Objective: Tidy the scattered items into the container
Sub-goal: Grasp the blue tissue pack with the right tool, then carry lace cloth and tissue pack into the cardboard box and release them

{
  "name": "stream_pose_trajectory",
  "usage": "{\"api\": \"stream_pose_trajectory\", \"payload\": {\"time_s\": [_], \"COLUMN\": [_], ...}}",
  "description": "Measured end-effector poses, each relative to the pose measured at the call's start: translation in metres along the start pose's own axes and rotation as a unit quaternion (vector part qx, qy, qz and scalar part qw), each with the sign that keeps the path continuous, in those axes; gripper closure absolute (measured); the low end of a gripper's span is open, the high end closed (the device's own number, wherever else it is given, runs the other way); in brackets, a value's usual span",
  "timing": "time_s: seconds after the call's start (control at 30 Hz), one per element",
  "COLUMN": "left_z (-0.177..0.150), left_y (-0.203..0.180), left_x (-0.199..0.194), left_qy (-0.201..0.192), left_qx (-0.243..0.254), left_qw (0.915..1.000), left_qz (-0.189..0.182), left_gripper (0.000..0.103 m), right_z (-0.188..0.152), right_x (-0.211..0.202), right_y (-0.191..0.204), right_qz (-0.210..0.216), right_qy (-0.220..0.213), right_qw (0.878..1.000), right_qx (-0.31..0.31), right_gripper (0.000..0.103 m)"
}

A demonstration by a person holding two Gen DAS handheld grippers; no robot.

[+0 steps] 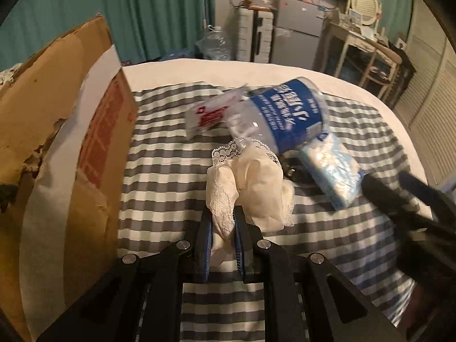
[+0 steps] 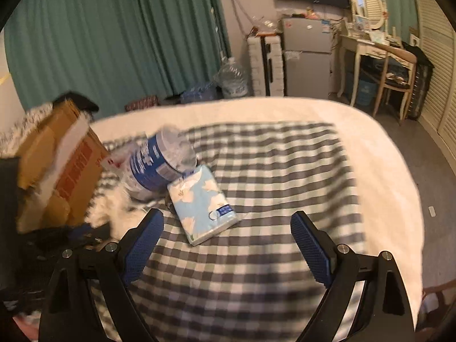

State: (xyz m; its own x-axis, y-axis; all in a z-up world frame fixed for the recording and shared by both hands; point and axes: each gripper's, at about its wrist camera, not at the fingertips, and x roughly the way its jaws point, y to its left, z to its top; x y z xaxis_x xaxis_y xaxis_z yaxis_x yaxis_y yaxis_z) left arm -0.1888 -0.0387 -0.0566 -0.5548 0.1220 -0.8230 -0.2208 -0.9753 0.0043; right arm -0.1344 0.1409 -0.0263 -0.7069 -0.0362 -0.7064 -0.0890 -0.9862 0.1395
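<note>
Now my left gripper (image 1: 223, 222) has its jaws pinched on the lace cloth (image 1: 253, 185); box (image 1: 51, 131) at nine o'clock. My right gripper (image 2: 228, 228) gapes empty, tissue pack (image 2: 202, 205) at twelve.

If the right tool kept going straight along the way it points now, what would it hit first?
Most likely the checked cloth on the bed. The right tool stands open and empty, aimed down at bare cloth. The blue tissue pack lies just left of that line, near the left finger; depth is unclear, so it might be clipped.

Left wrist view: we look steeply down, close over the bed (image 1: 285, 74), beside the cardboard box (image 1: 57, 108). Right wrist view: we sit higher and farther back. Both share the water bottle (image 1: 285, 114) and tissue pack (image 2: 202, 205).
</note>
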Motion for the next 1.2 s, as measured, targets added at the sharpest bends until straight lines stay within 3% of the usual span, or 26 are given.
{"api": "stream_pose_trajectory", "payload": {"time_s": [0.2, 0.23, 0.27, 0.57, 0.87, 1.07, 1.2], "left_z": [0.001, 0.0, 0.0, -0.001, 0.004, 0.015, 0.013], "left_y": [0.0, 0.0, 0.0, 0.001, 0.006, 0.051, 0.099], "left_x": [0.006, 0.007, 0.008, -0.018, -0.105, -0.178, -0.197], "left_qy": [0.005, 0.007, 0.008, -0.006, -0.079, -0.15, -0.162], "left_qx": [-0.007, -0.008, -0.009, -0.013, -0.01, -0.036, -0.063], "left_qw": [1.0, 0.9999, 0.9999, 0.9998, 0.9957, 0.9865, 0.984], "left_qz": [0.002, 0.002, 0.001, -0.013, -0.047, -0.054, -0.038], "left_gripper": [0.089, 0.089, 0.089, 0.089, 0.089, 0.089, 0.089], "right_z": [0.008, 0.009, 0.009, -0.012, -0.002, 0.02, 0.038], "right_x": [0.049, 0.053, 0.055, 0.005, -0.085, -0.144, -0.157], "right_y": [0.018, 0.02, 0.022, 0.018, 0.038, 0.085, 0.127], "right_qz": [-0.021, -0.02, -0.012, -0.009, -0.001, 0.019, 0.057], "right_qy": [0.055, 0.063, 0.072, 0.072, 0.037, -0.007, -0.021], "right_qw": [0.998, 0.997, 0.996, 0.997, 0.999, 0.999, 0.996], "right_qx": [-0.037, -0.041, -0.044, -0.039, -0.023, -0.049, -0.057], "right_gripper": [0.012, 0.018, 0.043, 0.044, 0.044, 0.044, 0.043]}}
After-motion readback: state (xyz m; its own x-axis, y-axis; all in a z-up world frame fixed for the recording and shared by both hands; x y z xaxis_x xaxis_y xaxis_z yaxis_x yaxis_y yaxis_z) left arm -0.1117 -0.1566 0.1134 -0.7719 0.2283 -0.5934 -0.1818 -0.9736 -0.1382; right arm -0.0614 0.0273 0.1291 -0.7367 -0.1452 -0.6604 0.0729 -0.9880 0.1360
